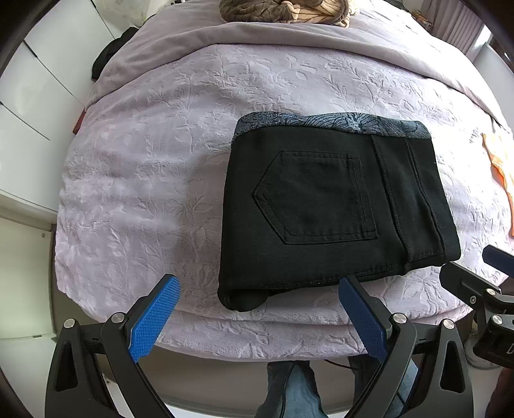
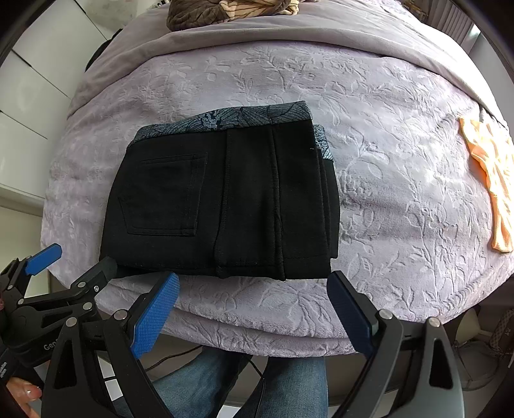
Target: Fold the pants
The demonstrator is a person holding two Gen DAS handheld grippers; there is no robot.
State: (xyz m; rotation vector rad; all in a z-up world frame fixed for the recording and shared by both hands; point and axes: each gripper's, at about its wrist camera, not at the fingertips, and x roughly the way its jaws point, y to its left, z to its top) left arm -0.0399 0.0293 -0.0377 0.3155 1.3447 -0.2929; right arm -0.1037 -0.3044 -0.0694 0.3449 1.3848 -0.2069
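Nearest, denim-clad legs [image 2: 225, 379] below the bed's edge. Just above them, left gripper [image 1: 258, 313] spread wide, blue pads [image 1: 154, 318] apart with nothing between, hovering short of the near edge of the blanket [image 1: 144, 180]. Right gripper [image 2: 253, 310] likewise agape and empty, tips just shy of the bundle's near fold. A fingertip [image 2: 30, 394] visible at the lower left corner of the right wrist view.

Next, black pants [image 1: 324, 205] folded into a compact rectangle, lying flat on the blanket close to the near edge, back pocket [image 1: 316, 196] up, patterned grey waistband [image 1: 331, 123] along the far side. Near fold rounded and thick; right side showing stacked layer edges.

Bare blanket to the left of the bundle, also beyond it. Further right, an orange garment [image 2: 491, 180] near the bed's right edge, well apart from the pants.

Farthest, a smooth grey cover [image 1: 257, 38], then a brown leafy cloth heap [image 1: 282, 9]. White cabinets [image 1: 35, 86] along the left.
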